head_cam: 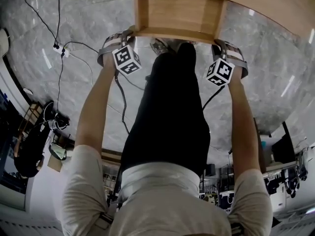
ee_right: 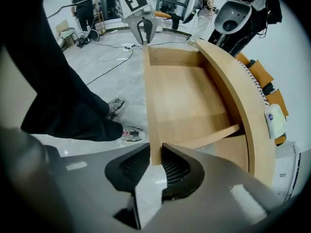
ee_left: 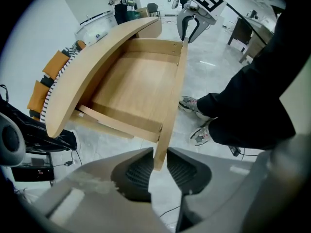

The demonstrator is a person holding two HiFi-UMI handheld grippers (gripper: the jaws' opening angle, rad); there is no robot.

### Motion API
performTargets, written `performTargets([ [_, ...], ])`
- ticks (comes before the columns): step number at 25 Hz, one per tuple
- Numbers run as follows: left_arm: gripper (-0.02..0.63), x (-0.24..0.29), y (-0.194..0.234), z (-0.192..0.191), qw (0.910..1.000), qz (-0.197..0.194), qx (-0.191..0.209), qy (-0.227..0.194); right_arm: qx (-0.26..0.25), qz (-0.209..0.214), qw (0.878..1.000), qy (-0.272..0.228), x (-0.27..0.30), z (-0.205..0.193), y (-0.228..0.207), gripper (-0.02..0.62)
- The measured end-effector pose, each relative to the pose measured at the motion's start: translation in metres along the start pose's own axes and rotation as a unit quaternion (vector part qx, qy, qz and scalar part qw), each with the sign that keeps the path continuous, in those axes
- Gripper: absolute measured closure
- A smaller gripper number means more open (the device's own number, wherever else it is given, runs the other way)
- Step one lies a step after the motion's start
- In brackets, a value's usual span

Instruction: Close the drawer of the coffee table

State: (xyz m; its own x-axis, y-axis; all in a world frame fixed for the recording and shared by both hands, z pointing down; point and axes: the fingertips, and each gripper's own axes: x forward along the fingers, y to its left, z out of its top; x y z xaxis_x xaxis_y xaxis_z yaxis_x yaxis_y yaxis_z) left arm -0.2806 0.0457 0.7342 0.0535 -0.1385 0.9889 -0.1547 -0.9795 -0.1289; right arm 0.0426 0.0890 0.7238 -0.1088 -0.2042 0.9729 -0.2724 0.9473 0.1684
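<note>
The wooden drawer stands pulled out from under the curved coffee table top, and its inside is bare. My left gripper is shut on one end of the drawer front panel, a pad on each face. My right gripper is shut on the other end of the same drawer front panel. In the head view the left gripper and the right gripper sit at the two front corners, pointing down. Each gripper view shows the other gripper at the panel's far end.
The person's black-trousered legs and shoes stand right in front of the drawer. Cables and a power strip lie on the marble floor at the left. Orange cushions and a white machine stand beyond the table.
</note>
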Motion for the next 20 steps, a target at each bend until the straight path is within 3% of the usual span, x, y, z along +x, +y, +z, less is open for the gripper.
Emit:
performTargets([
  [20, 0.492, -0.013, 0.006, 0.001, 1.0, -0.002, 0.005, 0.0, -0.003, 0.012, 1.0, 0.001, -0.015, 0.002, -0.006, 0.514],
])
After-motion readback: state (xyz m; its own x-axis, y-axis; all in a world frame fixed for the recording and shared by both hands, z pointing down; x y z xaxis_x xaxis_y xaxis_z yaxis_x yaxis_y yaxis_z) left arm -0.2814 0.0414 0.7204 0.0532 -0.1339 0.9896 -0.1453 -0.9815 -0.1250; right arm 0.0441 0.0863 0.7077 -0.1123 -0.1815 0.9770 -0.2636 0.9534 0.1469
